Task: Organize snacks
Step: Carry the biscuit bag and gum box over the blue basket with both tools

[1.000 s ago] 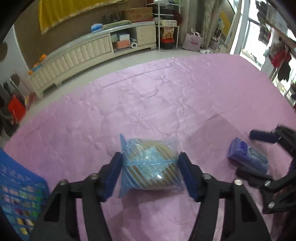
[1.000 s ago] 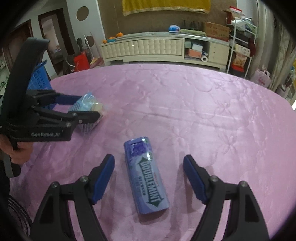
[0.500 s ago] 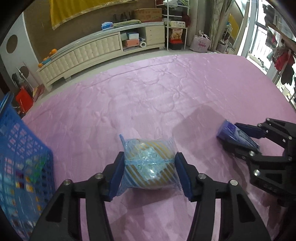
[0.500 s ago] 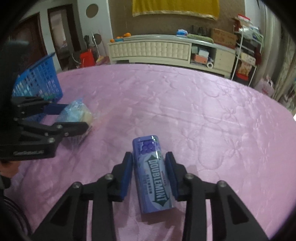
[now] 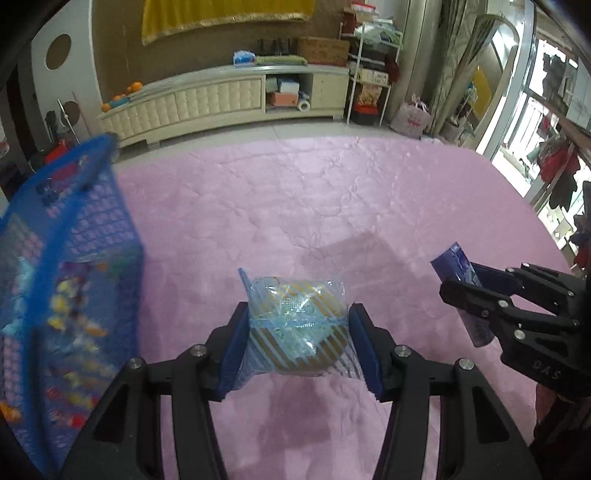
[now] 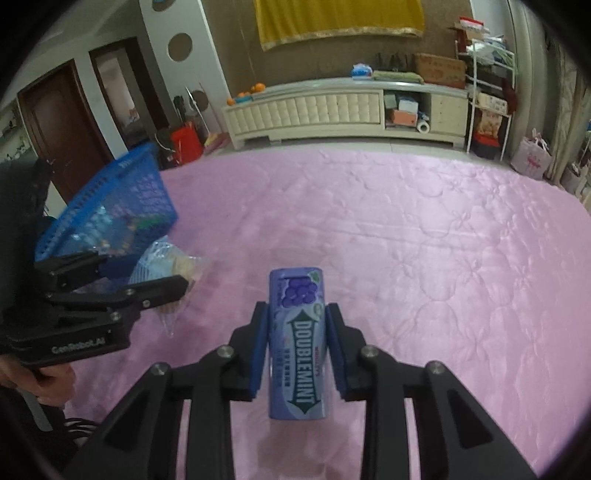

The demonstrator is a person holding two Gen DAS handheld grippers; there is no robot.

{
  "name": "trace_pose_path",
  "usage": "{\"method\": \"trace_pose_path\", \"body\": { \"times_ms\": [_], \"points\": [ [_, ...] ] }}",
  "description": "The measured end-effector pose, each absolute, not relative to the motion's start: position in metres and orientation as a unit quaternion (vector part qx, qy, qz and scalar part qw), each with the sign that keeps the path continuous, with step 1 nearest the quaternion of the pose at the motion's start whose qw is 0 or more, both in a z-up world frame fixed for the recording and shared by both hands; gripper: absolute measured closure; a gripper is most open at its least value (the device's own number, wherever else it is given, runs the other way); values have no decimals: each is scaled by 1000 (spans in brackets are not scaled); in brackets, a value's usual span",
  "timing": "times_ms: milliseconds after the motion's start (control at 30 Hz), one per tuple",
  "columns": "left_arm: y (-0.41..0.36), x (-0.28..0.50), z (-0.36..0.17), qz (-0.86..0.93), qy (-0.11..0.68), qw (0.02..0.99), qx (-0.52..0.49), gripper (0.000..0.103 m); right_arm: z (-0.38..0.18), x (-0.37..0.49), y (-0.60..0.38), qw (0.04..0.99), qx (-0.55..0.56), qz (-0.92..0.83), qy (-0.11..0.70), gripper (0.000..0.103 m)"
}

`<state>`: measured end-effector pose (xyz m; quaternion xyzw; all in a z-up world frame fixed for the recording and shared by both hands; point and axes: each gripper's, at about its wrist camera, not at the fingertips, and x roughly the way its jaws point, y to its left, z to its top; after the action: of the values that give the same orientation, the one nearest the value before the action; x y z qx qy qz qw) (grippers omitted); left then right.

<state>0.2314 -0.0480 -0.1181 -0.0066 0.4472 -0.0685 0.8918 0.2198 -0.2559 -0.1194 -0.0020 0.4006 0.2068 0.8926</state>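
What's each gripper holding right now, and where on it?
Left gripper clamps the wrapped striped snack across its sides; right gripper pinches the Doublemint gum container by its long sides.

A long cream cabinet (image 6: 343,110) is set against a brown wall (image 6: 236,48) hung with yellow cloth (image 6: 340,18); a dark door (image 6: 55,122) is seen left.

Glossy clear plastic wrapper (image 5: 297,328) crinkles between the left tool's (image 5: 297,345) matt blue pads (image 5: 360,341). The purple Doublemint bottle (image 6: 297,343) looks like smooth plastic with a slight sheen. A satiny, quilted pink cloth (image 6: 424,236) lies underneath. The blue basket (image 5: 74,236) is plastic lattice.
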Motion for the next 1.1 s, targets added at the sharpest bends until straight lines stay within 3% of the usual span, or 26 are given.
{"method": "trace_pose_path", "body": {
  "times_ms": [467,1100],
  "points": [
    [3,150,-40,-48,365,929,-34,52,-49,153,-201,907,-14,245,343,68],
    [107,112,-1,23,319,947,-39,52,-2,149,-97,898,-36,319,300,68]
  ]
}}
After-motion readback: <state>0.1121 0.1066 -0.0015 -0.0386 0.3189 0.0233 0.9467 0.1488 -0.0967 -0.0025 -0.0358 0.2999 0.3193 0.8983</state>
